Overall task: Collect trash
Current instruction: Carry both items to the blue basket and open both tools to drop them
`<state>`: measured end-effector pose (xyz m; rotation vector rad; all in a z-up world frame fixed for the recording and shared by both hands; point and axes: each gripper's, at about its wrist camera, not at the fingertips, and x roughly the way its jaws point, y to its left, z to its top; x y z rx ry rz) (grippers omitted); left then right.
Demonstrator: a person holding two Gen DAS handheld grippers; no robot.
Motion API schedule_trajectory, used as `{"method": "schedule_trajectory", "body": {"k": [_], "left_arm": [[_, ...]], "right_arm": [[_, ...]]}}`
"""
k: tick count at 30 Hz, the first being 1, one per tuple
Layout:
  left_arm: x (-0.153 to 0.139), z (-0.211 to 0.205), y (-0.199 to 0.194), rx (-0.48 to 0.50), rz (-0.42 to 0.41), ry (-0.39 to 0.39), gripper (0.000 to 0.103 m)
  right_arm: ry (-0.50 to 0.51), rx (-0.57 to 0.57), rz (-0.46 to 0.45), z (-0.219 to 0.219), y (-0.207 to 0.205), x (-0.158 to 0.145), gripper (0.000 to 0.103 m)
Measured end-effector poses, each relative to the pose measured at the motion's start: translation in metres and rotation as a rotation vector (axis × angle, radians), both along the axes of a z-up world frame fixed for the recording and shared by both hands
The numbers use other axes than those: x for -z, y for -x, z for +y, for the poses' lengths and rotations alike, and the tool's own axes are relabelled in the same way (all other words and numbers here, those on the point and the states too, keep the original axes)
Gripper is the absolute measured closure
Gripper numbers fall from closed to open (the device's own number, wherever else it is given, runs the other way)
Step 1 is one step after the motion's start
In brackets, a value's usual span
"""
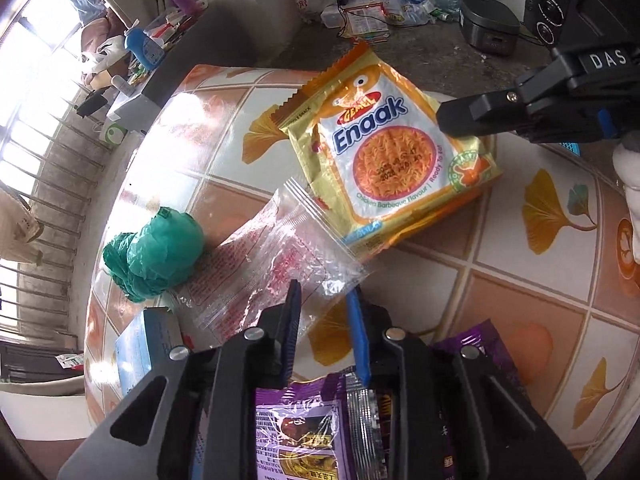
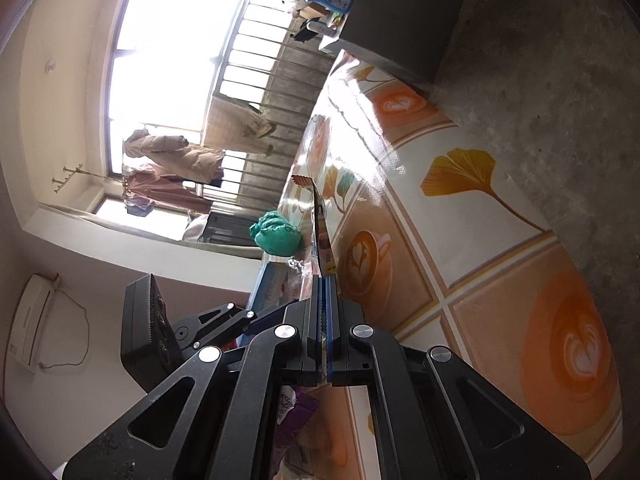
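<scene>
Left wrist view shows the left hand-held gripper point(image 1: 326, 312) with its fingers a little apart around the edge of a clear wrapper point(image 1: 276, 268) on the tiled surface point(image 1: 540, 280); I cannot tell if they press it. A green crumpled bag point(image 1: 154, 258) lies beside the wrapper. The right hand-held gripper point(image 1: 460, 118) is squeezed together on the yellow noodle packet point(image 1: 394, 152). A purple packet point(image 1: 304, 432) lies below.

Left tongs point(image 1: 326, 326) parted — right tongs point(image 2: 325, 312) clamped.
</scene>
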<state>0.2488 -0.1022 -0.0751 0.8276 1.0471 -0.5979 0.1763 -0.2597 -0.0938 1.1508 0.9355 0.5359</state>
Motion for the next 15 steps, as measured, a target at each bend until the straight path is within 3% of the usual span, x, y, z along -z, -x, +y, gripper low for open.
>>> {"method": "schedule_trajectory", "body": {"k": [6,15], "left_arm": [[-0.009,0.001,0.009,0.028,-0.047,-0.002,0.091],[-0.064,0.025,0.025,0.0,-0.192,0.067,0.099]], "right_arm": [[0.005,0.017,0.004,-0.004,0.003,-0.003,0.103],[0.002,0.057,-0.023,-0.015,0.016,-0.014,0.103]]}}
